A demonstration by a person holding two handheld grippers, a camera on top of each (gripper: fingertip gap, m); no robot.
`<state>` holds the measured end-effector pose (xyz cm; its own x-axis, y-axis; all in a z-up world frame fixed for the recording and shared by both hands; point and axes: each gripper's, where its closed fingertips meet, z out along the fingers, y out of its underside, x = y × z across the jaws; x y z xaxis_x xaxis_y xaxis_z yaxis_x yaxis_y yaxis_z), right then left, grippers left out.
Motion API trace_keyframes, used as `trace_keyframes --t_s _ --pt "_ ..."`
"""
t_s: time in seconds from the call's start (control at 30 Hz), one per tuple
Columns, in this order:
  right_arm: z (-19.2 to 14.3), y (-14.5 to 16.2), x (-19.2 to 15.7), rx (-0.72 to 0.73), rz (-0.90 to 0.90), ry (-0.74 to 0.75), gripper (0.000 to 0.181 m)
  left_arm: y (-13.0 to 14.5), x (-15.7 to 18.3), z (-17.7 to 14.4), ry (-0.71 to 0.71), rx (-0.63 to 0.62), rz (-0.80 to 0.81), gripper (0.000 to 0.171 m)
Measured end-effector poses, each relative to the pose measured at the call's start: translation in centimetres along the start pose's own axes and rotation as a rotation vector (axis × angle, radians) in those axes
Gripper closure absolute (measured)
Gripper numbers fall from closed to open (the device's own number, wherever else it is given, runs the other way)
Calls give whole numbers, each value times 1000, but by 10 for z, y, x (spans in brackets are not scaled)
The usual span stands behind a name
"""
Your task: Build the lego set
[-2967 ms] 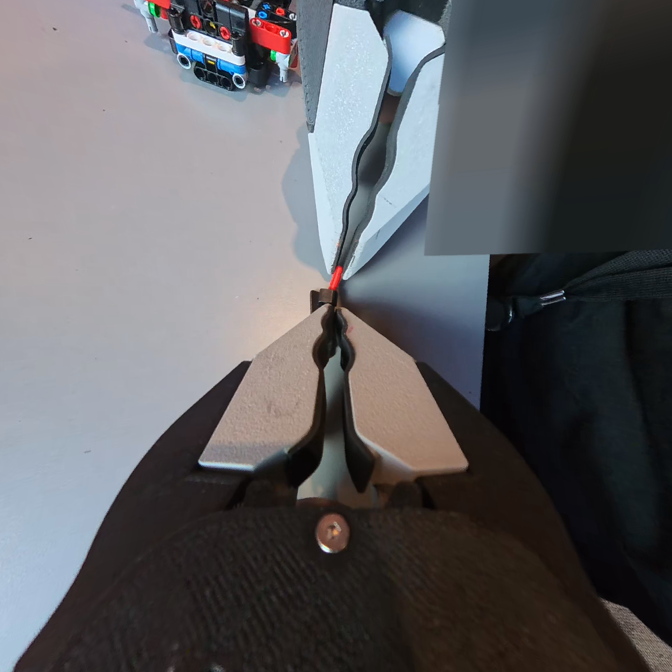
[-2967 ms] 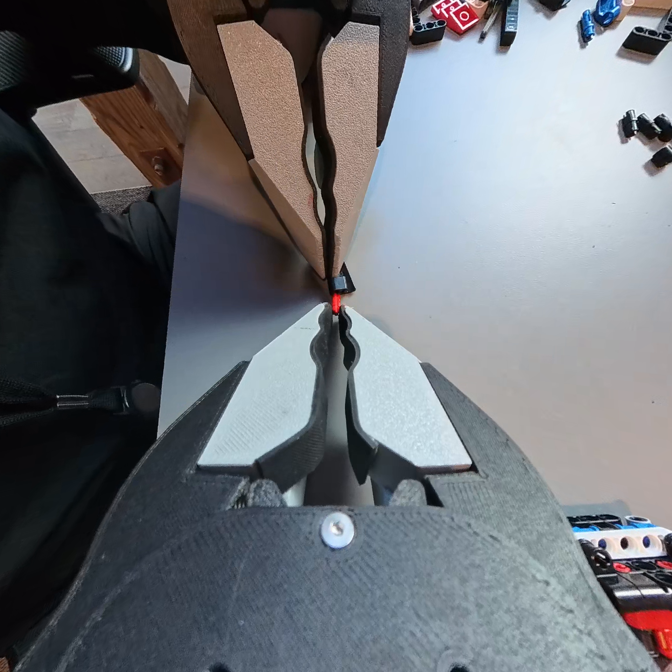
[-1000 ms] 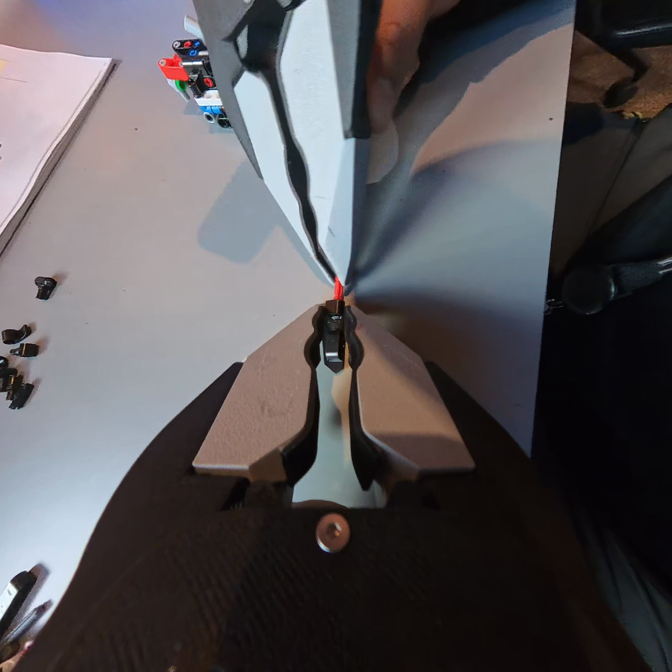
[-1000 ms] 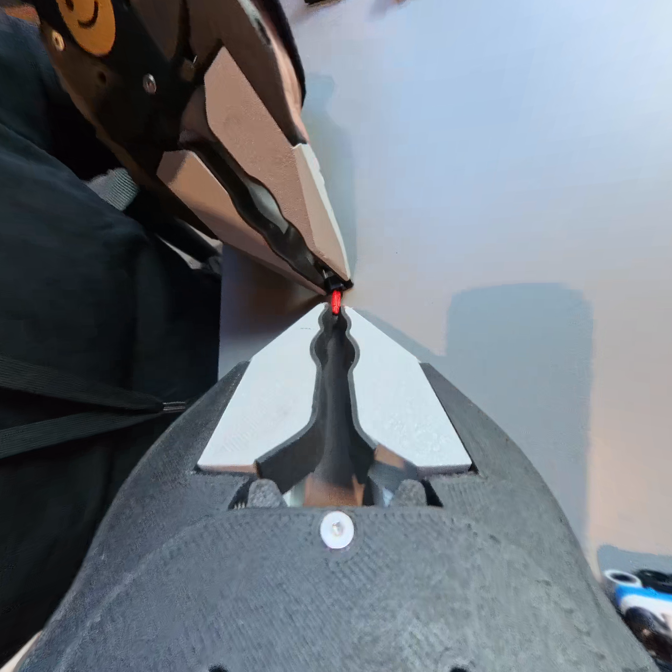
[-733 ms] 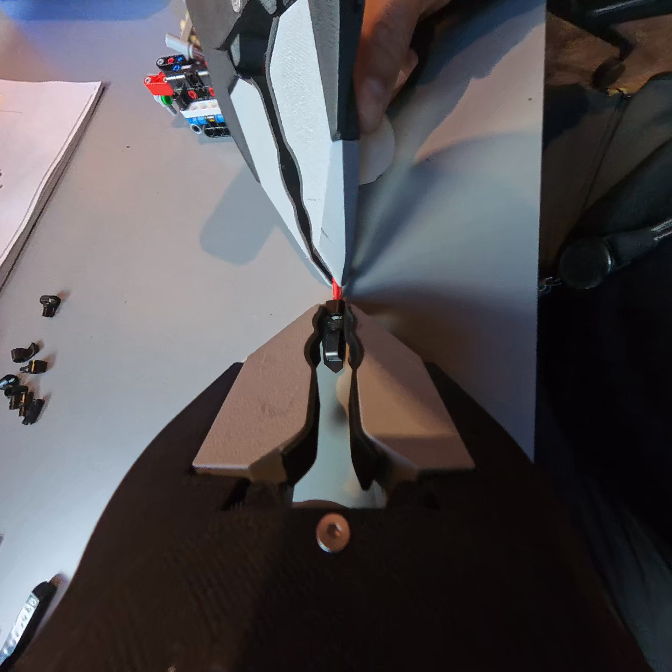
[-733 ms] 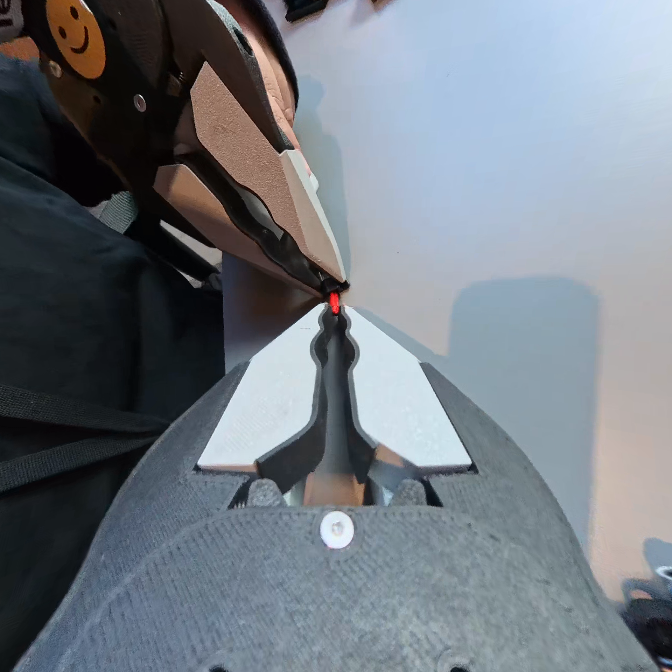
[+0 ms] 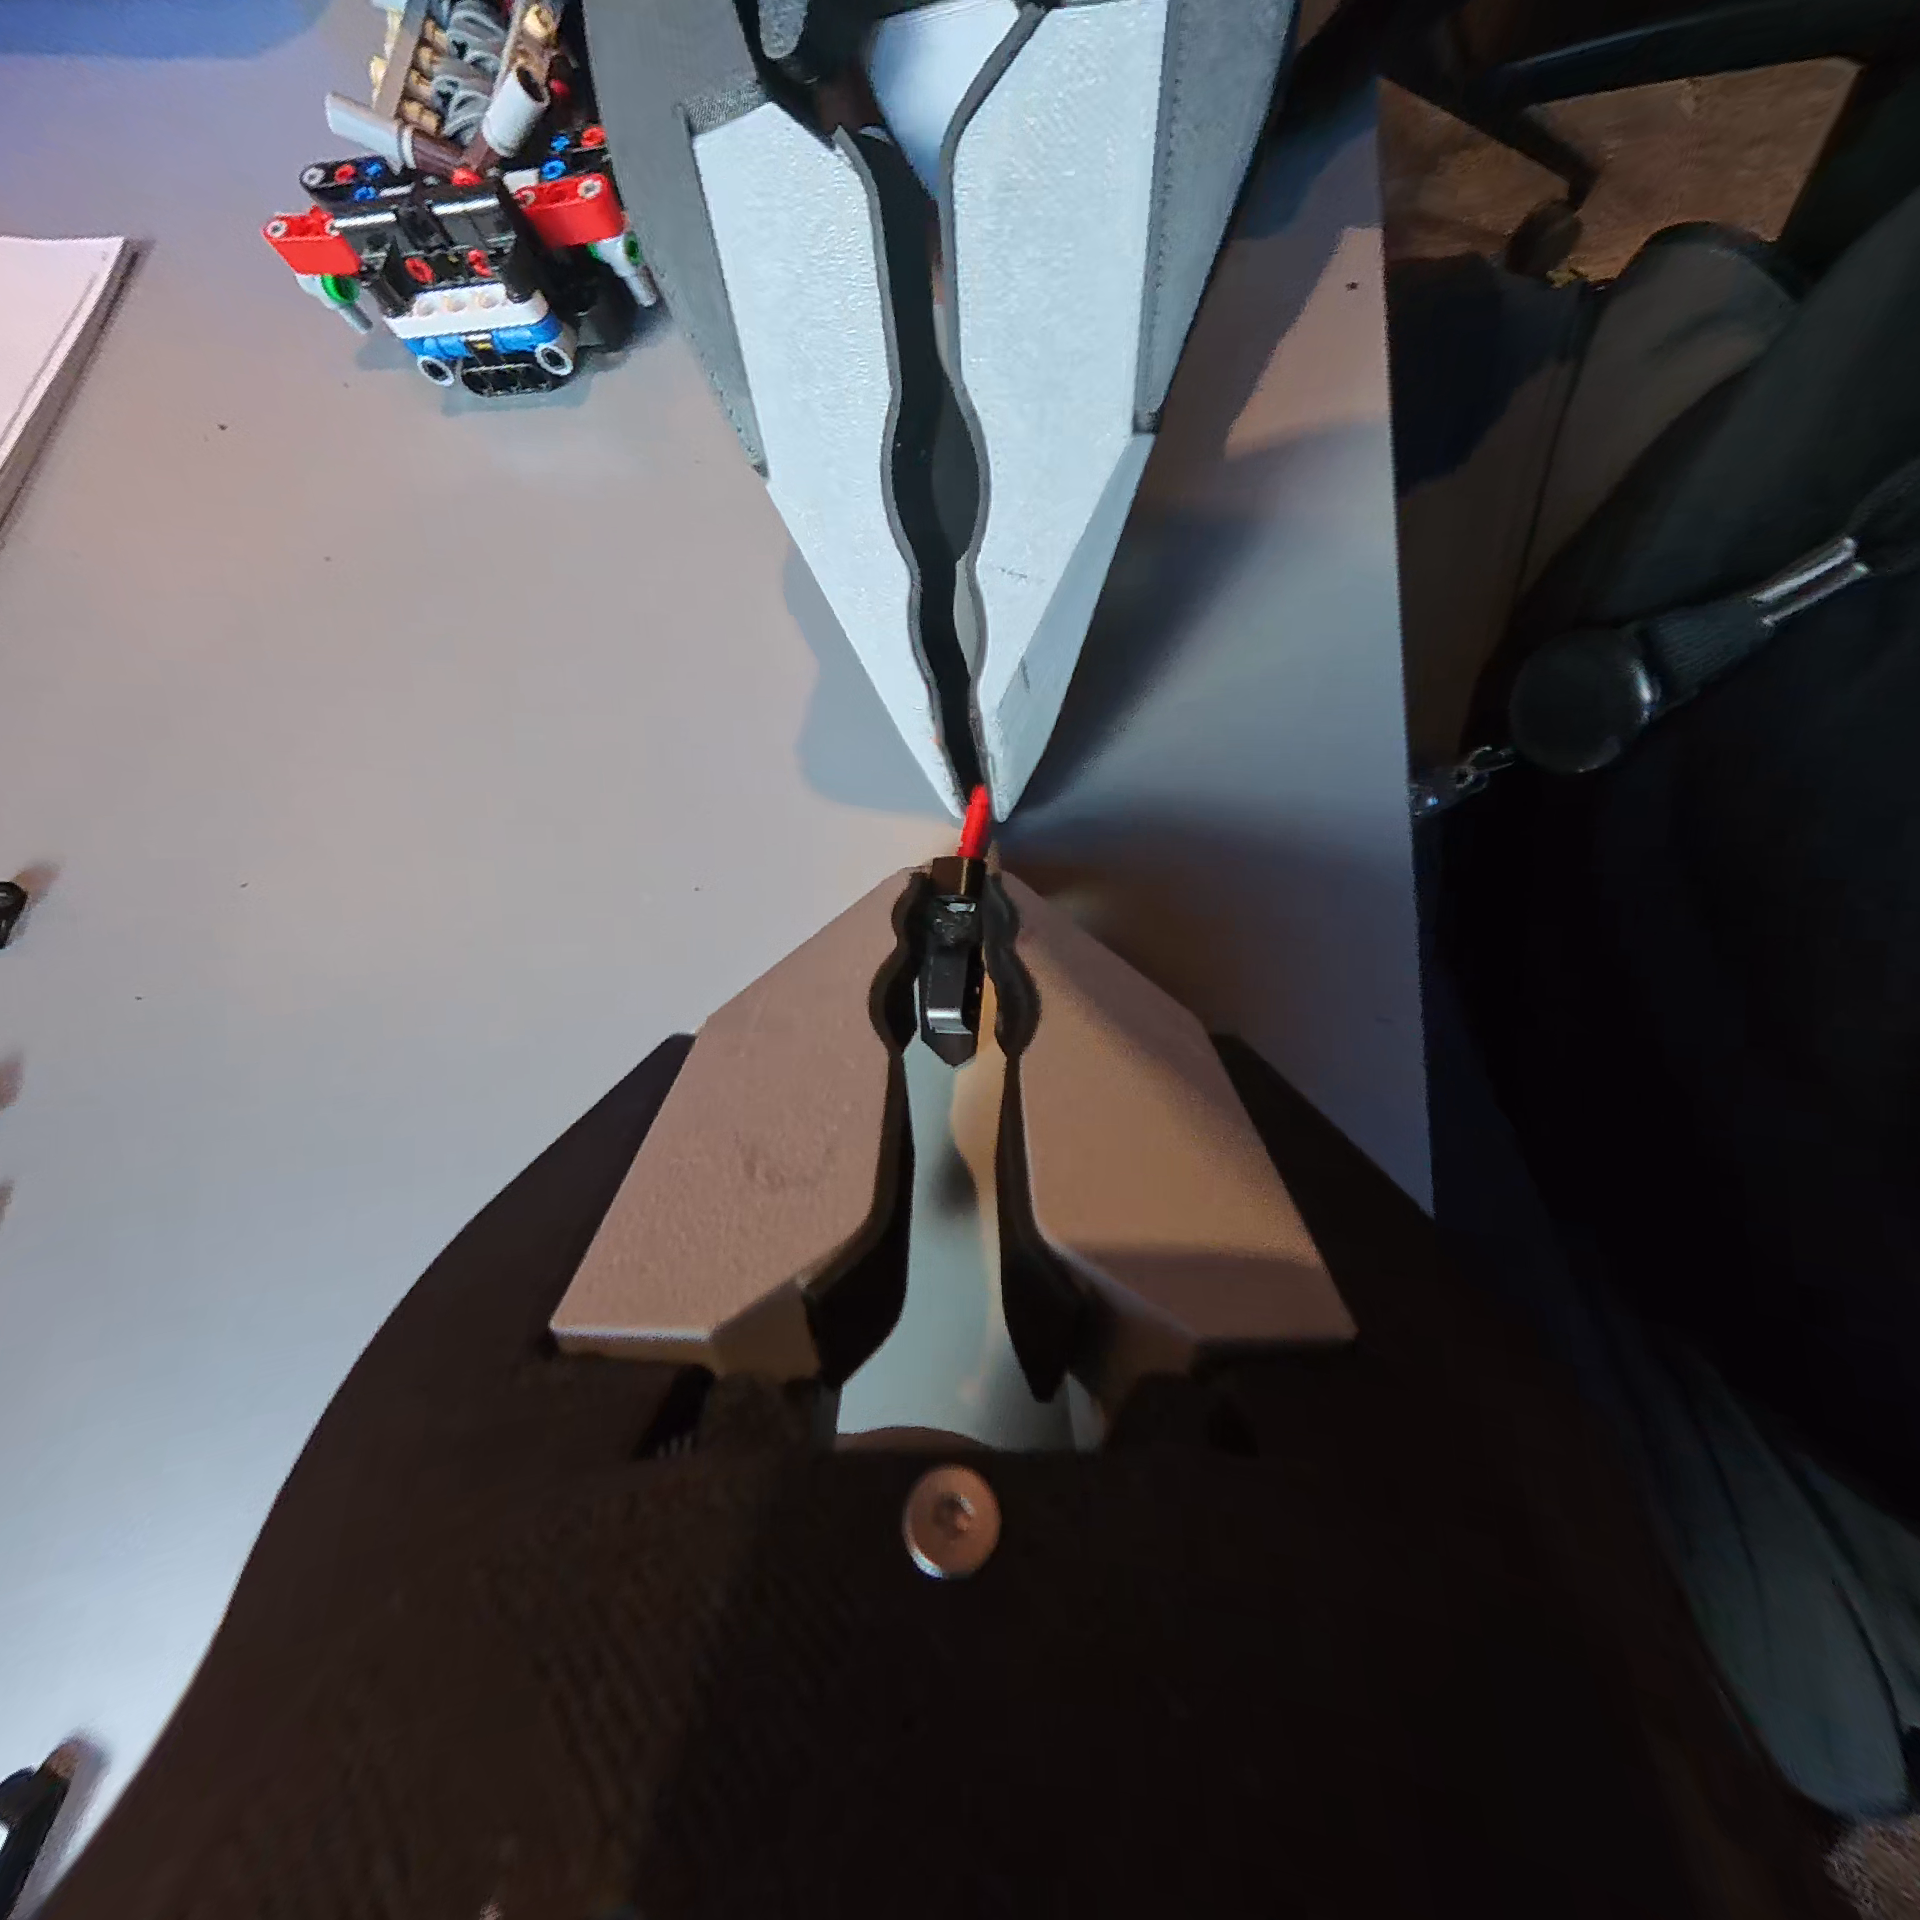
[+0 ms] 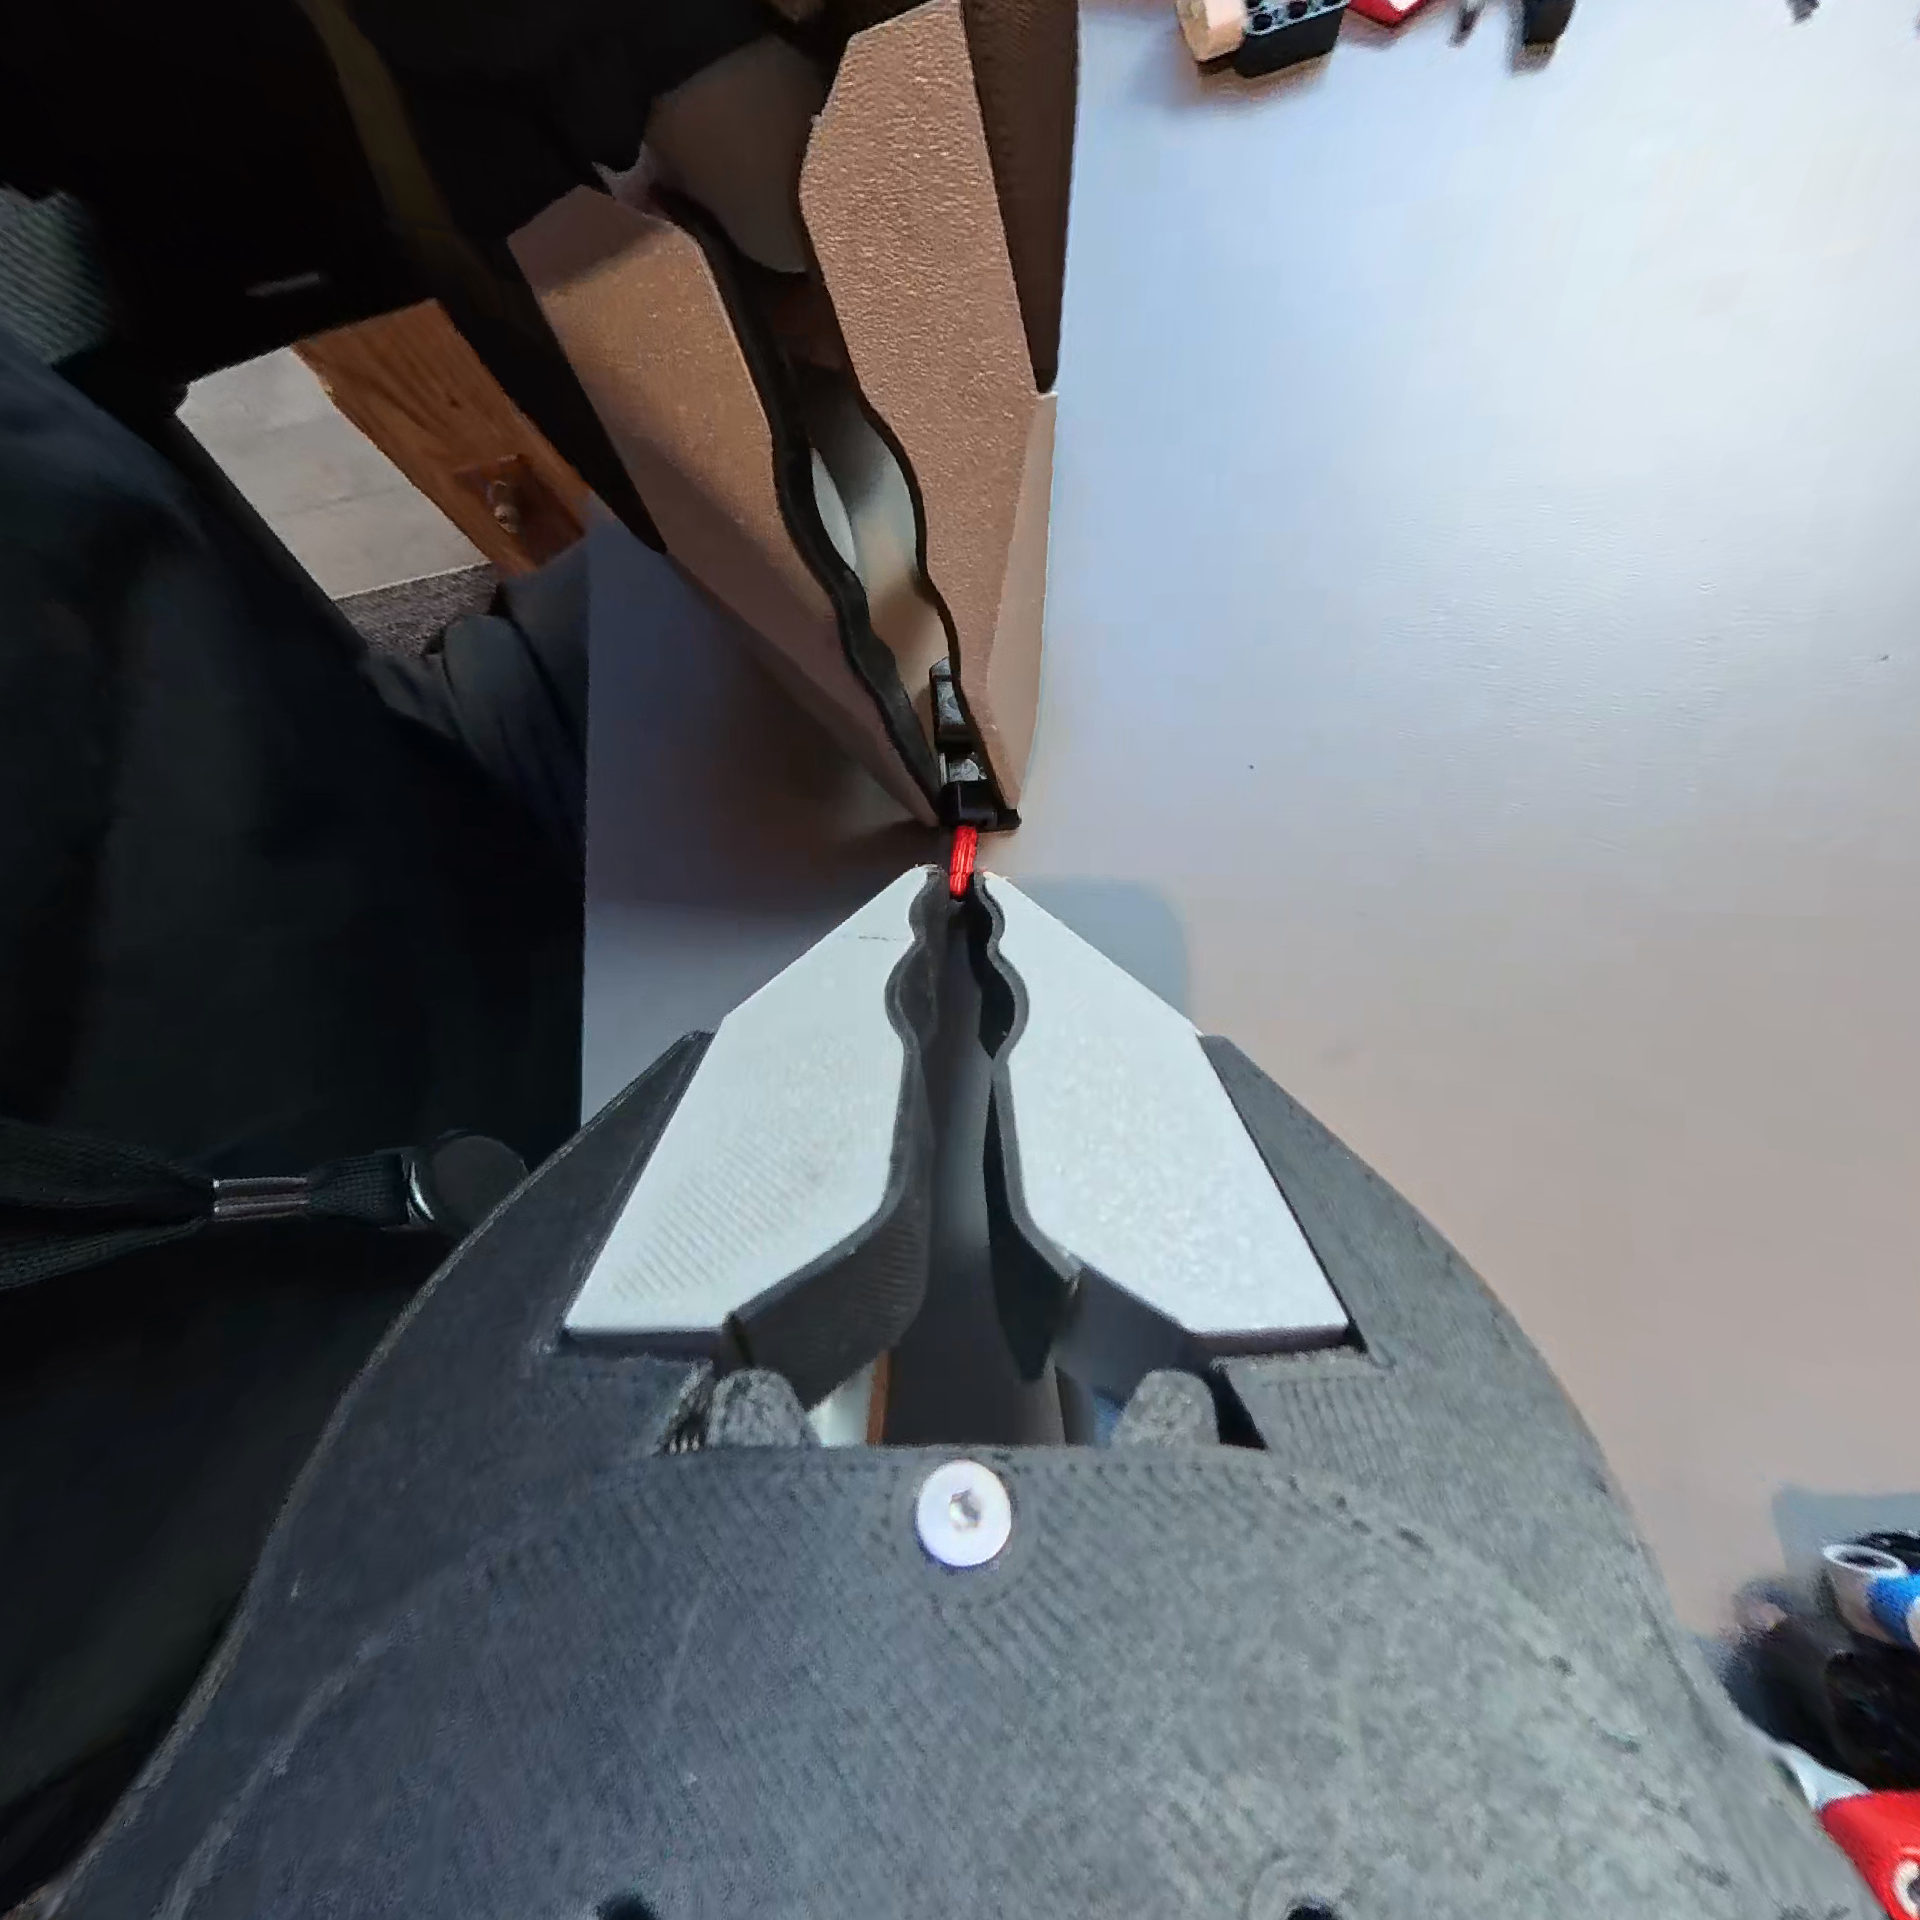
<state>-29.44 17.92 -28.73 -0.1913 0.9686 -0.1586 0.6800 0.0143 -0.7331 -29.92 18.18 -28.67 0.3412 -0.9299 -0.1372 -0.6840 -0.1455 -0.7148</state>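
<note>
My left claw (image 7: 956,894) is clamped on a small black connector (image 7: 948,977), which sits lengthwise between the brown fingers (image 7: 790,1143) with its far end poking just past the tips; my right claw (image 8: 961,888) is pinched shut on a thin red axle (image 8: 963,854), only a short stub of which shows beyond the pale grey fingers (image 8: 790,1153); the two claws meet tip to tip above the desk (image 7: 416,727), close to its near edge; in the left wrist view the red axle (image 7: 974,821) runs from the right claw (image 7: 971,795) down to the mouth of the black connector; whether it is seated inside or only touching the opening I cannot say for sure, since the joint is tiny and partly shadowed; in the right wrist view the black connector (image 8: 961,779) hangs at the end of the left claw (image 8: 971,805), in line with the axle; the part-built lego model (image 7: 468,270), black with red, blue and white pieces, stands on the desk well apart, far left of the claws; a corner of white paper (image 7: 47,322) lies at the left edge; a few loose pieces (image 8: 1278,21) sit at the far side of the desk (image 8: 1455,520); dark clothing with a strap (image 8: 156,1195) fills the side beyond the desk edge.
</note>
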Motion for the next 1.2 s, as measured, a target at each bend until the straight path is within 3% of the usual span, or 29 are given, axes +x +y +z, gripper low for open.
trace_keyframes --t_s 0.13,0.4,0.77,1.0,1.2 --pt "1 0 -5 -9 -51 -27 181 1 5 -1 32 7 23 165" --pt "1 -1 -6 9 -286 143 181 1 7 -2 82 13 4 165" --pt "1 -2 -7 20 -303 129 181 1 7 -3 118 14 -36 165" --pt "2 -1 -4 13 -495 230 181 1 7 -3 183 15 -107 165" --pt "1 -3 -4 33 -521 267 181 1 6 -3 189 17 -152 165"
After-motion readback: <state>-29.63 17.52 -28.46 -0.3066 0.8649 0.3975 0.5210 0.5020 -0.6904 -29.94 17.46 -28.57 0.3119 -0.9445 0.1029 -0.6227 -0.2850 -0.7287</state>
